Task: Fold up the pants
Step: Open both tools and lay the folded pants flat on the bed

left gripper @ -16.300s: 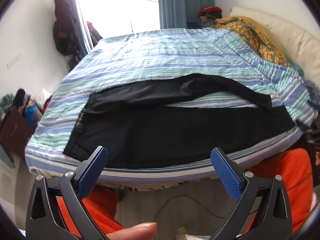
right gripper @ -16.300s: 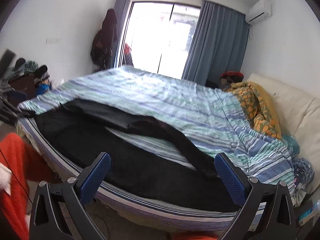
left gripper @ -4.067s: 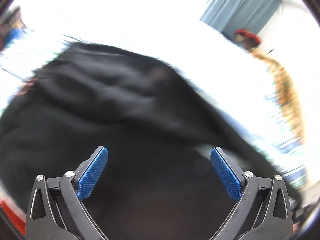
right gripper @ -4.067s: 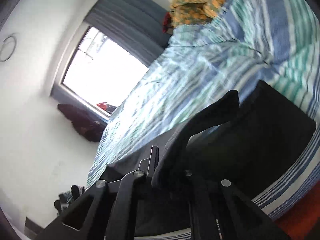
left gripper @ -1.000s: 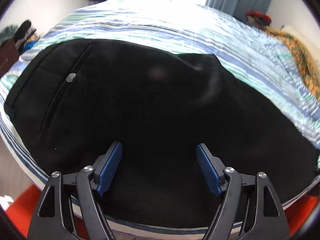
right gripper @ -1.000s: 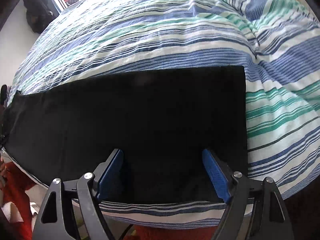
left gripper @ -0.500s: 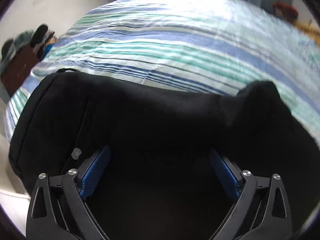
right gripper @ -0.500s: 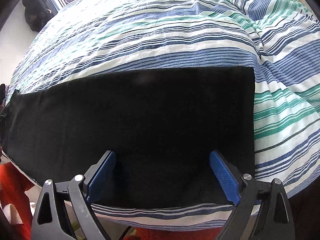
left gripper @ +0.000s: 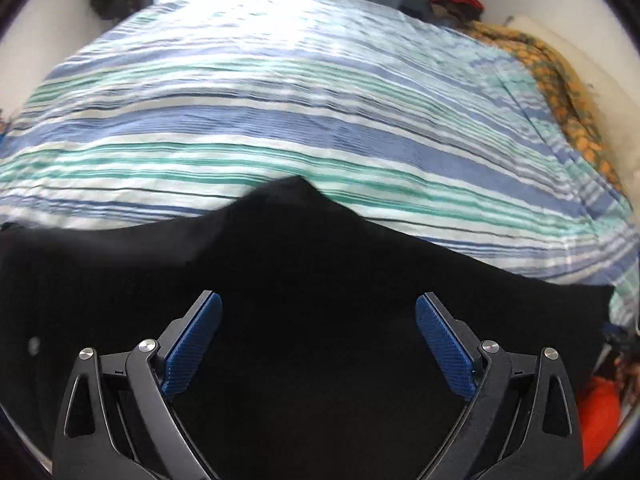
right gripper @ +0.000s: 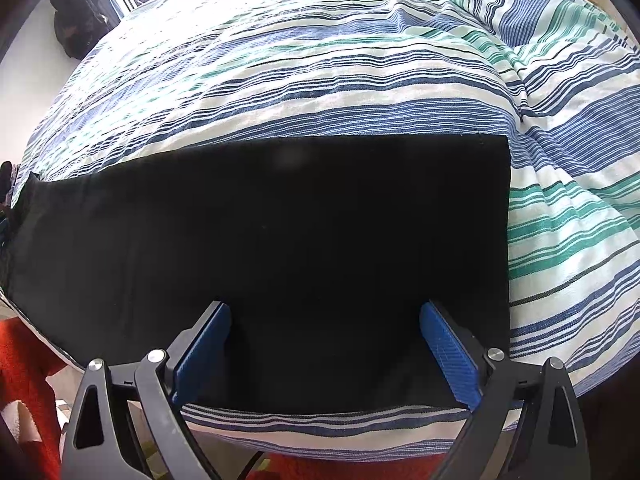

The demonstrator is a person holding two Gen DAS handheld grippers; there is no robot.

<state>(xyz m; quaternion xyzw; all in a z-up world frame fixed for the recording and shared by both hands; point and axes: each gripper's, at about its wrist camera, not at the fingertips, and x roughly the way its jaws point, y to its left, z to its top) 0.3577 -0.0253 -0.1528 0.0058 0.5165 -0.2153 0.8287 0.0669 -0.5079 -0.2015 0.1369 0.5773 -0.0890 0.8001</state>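
Right wrist view showed the flat black fabric pants (right gripper: 280, 220) lying leg-on-leg ahead of my empty, wide-open fingers (right gripper: 448, 348), crosswise folds remaining.

A bed (left gripper: 320, 92) covered in a sheet (right gripper: 360, 80) striped blue, green and white carries the load. Black pants (right gripper: 280, 220) lie flat along its near edge, legs together, the hem end squared off at the right. An orange patterned blanket (left gripper: 560, 80) lies bunched along the far right side.
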